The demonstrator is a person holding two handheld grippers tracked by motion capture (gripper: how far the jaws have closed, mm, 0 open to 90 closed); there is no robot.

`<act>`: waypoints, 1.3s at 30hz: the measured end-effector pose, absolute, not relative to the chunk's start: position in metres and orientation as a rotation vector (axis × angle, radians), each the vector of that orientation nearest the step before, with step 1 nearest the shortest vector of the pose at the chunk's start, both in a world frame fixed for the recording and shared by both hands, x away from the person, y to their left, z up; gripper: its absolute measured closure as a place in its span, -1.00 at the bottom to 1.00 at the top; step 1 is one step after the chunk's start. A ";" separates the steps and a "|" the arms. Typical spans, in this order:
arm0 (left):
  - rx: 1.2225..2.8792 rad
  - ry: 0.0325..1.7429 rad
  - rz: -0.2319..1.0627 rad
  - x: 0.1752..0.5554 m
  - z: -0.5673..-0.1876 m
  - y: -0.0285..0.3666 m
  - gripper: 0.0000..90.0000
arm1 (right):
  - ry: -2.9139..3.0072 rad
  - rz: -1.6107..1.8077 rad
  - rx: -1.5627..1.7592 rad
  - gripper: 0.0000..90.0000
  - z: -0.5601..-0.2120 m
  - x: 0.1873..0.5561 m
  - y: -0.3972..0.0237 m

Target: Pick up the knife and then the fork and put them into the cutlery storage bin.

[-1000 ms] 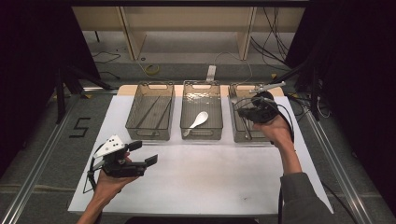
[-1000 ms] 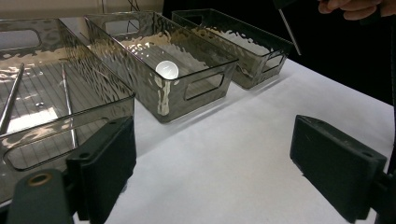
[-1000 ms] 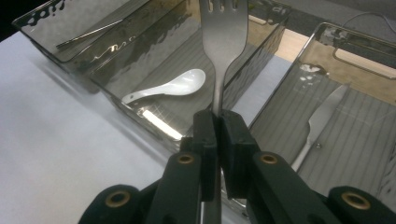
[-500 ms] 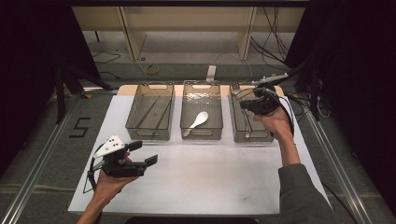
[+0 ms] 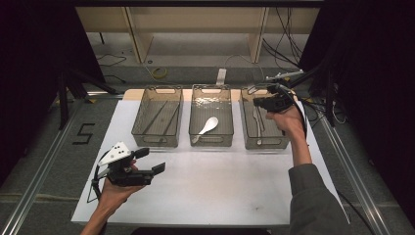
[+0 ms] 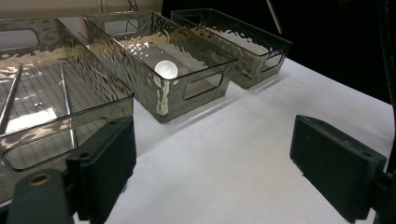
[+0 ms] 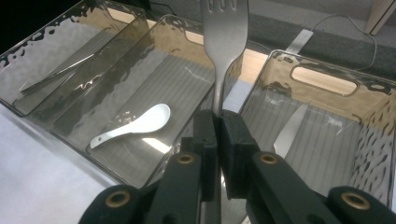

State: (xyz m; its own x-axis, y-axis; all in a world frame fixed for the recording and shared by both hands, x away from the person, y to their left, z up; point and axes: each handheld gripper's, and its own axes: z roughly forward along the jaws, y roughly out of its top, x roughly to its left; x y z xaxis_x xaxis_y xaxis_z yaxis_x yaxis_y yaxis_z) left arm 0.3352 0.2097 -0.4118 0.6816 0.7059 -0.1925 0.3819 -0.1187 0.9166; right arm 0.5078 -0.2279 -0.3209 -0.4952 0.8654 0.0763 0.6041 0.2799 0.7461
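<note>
White table (image 5: 205, 196) on grey floor (image 5: 44, 147) marked "5" (image 5: 83, 133). Wooden shelving (image 5: 195, 24) behind, cables (image 5: 288, 34) trailing; dark surrounds.

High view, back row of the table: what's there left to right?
Left bin holding chopsticks → middle bin with the white soup spoon → right bin with a knife → right gripper, jaws shut on a fork, above the right bin's far end.
</note>
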 end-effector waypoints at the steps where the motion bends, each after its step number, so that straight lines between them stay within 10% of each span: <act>1: 1.734 0.878 0.348 0.335 -0.412 0.210 -0.69 | 2.208 1.050 1.339 0.91 -0.321 0.508 -0.228; 39: 1.728 0.875 0.345 0.335 -0.412 0.210 -0.69 | 2.170 0.963 1.547 0.91 -0.382 0.526 -0.248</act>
State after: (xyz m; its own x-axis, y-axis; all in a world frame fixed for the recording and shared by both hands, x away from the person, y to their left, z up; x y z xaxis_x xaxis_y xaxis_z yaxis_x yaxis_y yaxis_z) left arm 0.3347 0.2096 -0.4116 0.6830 0.7035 -0.1966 0.3799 -0.1123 0.9182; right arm 0.5263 -0.2476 -0.3816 -0.3704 0.9197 0.1302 0.7136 0.1920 0.6737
